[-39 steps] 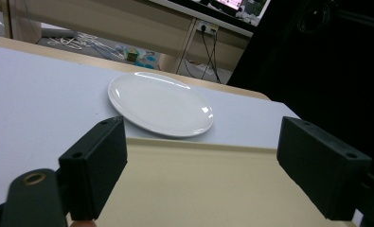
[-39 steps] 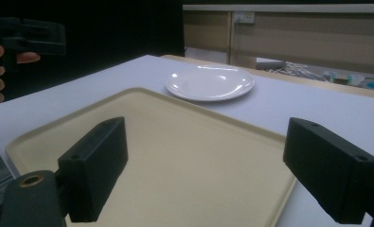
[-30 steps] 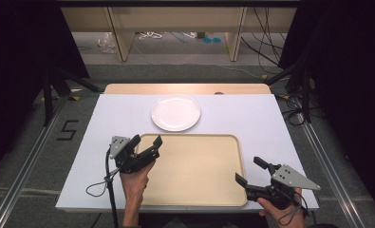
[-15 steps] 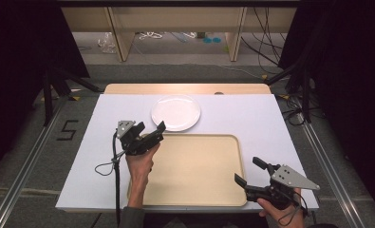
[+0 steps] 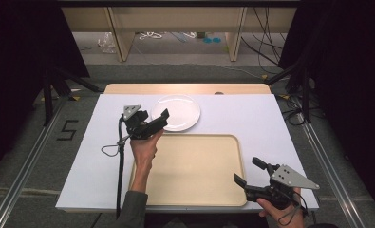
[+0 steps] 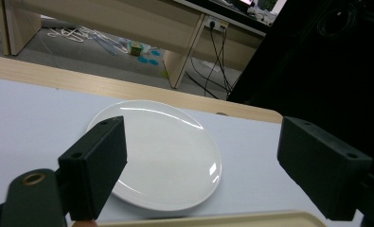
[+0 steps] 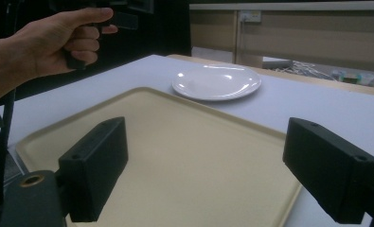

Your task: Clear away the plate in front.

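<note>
— White plate [image 5: 175, 112] sits near the table's [image 5: 270, 118] far edge; our left gripper [image 5: 155, 124] hovers just beside its rim, jaws wide apart.

— Our right gripper [image 5: 249, 172] gapes empty over the beige tray's [image 5: 194, 166] near right corner.

I see a glossy white plate [image 6: 161, 156], a matt cream plastic tray [image 7: 184, 156], smooth white table [image 5: 270, 118] cover, pale wood edge, matt black claws
</note>
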### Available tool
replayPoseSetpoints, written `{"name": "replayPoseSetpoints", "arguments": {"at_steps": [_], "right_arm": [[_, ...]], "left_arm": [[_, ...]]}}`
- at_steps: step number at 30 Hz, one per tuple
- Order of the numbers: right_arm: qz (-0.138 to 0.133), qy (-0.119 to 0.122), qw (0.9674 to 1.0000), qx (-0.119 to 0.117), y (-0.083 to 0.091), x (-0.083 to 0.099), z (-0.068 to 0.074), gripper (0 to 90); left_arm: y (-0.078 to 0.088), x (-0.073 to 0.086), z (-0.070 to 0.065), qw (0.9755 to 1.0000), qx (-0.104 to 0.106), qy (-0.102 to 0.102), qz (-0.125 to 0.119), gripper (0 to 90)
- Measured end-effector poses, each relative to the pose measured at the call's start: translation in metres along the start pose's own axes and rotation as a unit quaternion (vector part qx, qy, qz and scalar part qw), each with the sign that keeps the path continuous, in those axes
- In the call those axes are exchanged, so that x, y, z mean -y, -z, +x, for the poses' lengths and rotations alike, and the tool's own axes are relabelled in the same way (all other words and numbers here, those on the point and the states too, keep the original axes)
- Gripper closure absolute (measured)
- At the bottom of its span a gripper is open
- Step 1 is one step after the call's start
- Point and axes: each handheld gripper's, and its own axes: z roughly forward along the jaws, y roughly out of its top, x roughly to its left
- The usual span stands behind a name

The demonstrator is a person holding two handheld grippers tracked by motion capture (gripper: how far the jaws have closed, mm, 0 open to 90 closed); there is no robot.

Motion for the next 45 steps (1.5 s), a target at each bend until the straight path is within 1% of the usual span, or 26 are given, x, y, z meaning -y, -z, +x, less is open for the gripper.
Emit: {"name": "replayPoseSetpoints", "arguments": {"at_steps": [2, 3, 8, 9, 10, 13, 15, 17, 19, 23, 24, 25, 27, 28, 29, 30, 31, 32, 33, 34, 37, 38, 39, 41, 42, 45], "right_arm": [[0.0, -0.001, 1.0, 0.007, 0.0, 0.001, 0.0, 15.7], [0.0, 0.0, 1.0, 0.006, 0.001, 0.0, 0.0, 15.8], [0.0, 0.0, 1.0, 0.006, 0.0, 0.001, 0.0, 15.9], [-0.003, -0.01, 0.9999, -0.002, -0.001, 0.001, 0.001, 15.9], [-0.005, -0.009, 0.9999, -0.002, -0.001, 0.001, 0.001, 15.9], [-0.003, -0.007, 1.0, -0.003, -0.001, 0.002, 0.001, 15.9], [0.002, -0.006, 1.0, 0.002, 0.0, 0.001, 0.001, 15.9], [-0.004, -0.01, 0.9999, -0.004, -0.001, 0.001, 0.001, 15.9], [-0.002, -0.002, 1.0, -0.003, -0.001, 0.001, 0.0, 15.9], [0.001, -0.002, 1.0, 0.002, 0.0, 0.001, 0.001, 16.0], [0.002, -0.002, 1.0, 0.002, 0.0, 0.001, 0.001, 16.0], [0.001, -0.002, 1.0, 0.003, 0.0, 0.001, 0.0, 16.0], [0.007, -0.002, 1.0, 0.002, 0.001, 0.0, 0.0, 16.0], [-0.007, 0.0, 1.0, -0.002, -0.001, 0.001, 0.0, 16.0], [-0.005, 0.0, 1.0, -0.002, 0.0, 0.001, 0.0, 16.0], [0.002, -0.001, 1.0, 0.001, 0.001, 0.0, 0.0, 16.0], [-0.001, -0.001, 1.0, 0.0, 0.001, 0.0, 0.0, 16.0], [-0.001, -0.001, 1.0, 0.001, 0.0, 0.0, 0.0, 16.0], [0.002, 0.0, 1.0, -0.001, 0.001, 0.001, 0.0, 16.0], [0.008, 0.0, 1.0, -0.001, 0.002, 0.0, 0.0, 16.0], [0.0, -0.002, 1.0, -0.002, 0.001, 0.0, 0.001, 16.0], [0.001, -0.003, 1.0, -0.002, 0.001, 0.0, 0.001, 16.0], [0.001, -0.005, 1.0, -0.006, 0.002, 0.001, 0.001, 16.0], [-0.005, -0.003, 1.0, -0.007, 0.001, 0.001, 0.0, 16.0], [-0.006, -0.002, 1.0, -0.006, 0.001, 0.001, 0.0, 16.0], [-0.003, -0.002, 1.0, -0.005, 0.001, 0.001, 0.0, 15.9]], "left_arm": [[-0.003, -0.002, 0.001, 1.0, -0.003, 0.0, 0.003, 16.4], [-0.008, -0.005, 0.004, 0.9999, -0.007, 0.01, 0.001, 16.5], [-0.021, -0.009, 0.009, 0.9999, -0.006, 0.011, 0.002, 16.7], [-0.024, -0.009, 0.011, 0.9997, -0.011, 0.021, -0.002, 16.7], [-0.028, -0.009, 0.015, 0.9993, -0.008, 0.038, -0.004, 16.8], [-0.035, -0.006, 0.019, 0.9978, -0.017, 0.064, 0.001, 16.8], [-0.039, -0.004, 0.022, 0.9968, -0.021, 0.077, 0.003, 16.7], [-0.044, -0.003, 0.024, 0.9965, -0.024, 0.08, 0.005, 16.7], [-0.051, 0.001, 0.027, 0.9942, -0.036, 0.1, 0.012, 16.7], [-0.062, 0.005, 0.034, 0.9909, -0.062, 0.119, 0.014, 16.6], [-0.064, 0.006, 0.037, 0.989, -0.066, 0.132, 0.013, 16.6], [-0.065, 0.007, 0.038, 0.9854, -0.078, 0.151, 0.016, 16.6], [-0.067, 0.008, 0.04, 0.9853, -0.079, 0.151, 0.017, 16.5], [-0.071, 0.011, 0.042, 0.9836, -0.094, 0.153, 0.015, 16.5], [-0.073, 0.012, 0.044, 0.9838, -0.093, 0.152, 0.016, 16.5], [-0.076, 0.014, 0.046, 0.9801, -0.102, 0.17, 0.018, 16.5], [-0.078, 0.016, 0.048, 0.9786, -0.103, 0.177, 0.02, 16.5], [-0.08, 0.017, 0.049, 0.9792, -0.1, 0.175, 0.022, 16.3], [-0.082, 0.018, 0.049, 0.9786, -0.1, 0.178, 0.02, 16.2], [-0.084, 0.02, 0.051, 0.9795, -0.098, 0.175, 0.016, 16.2], [-0.088, 0.025, 0.053, 0.9791, -0.102, 0.176, 0.013, 15.9], [-0.089, 0.028, 0.055, 0.978, -0.099, 0.183, 0.01, 16.0], [-0.09, 0.031, 0.057, 0.9752, -0.1, 0.197, 0.01, 16.0], [-0.093, 0.037, 0.061, 0.974, -0.089, 0.208, 0.006, 15.9], [-0.093, 0.039, 0.063, 0.9725, -0.104, 0.208, 0.015, 15.8], [-0.093, 0.042, 0.064, 0.9715, -0.1, 0.215, 0.007, 15.8]]}}
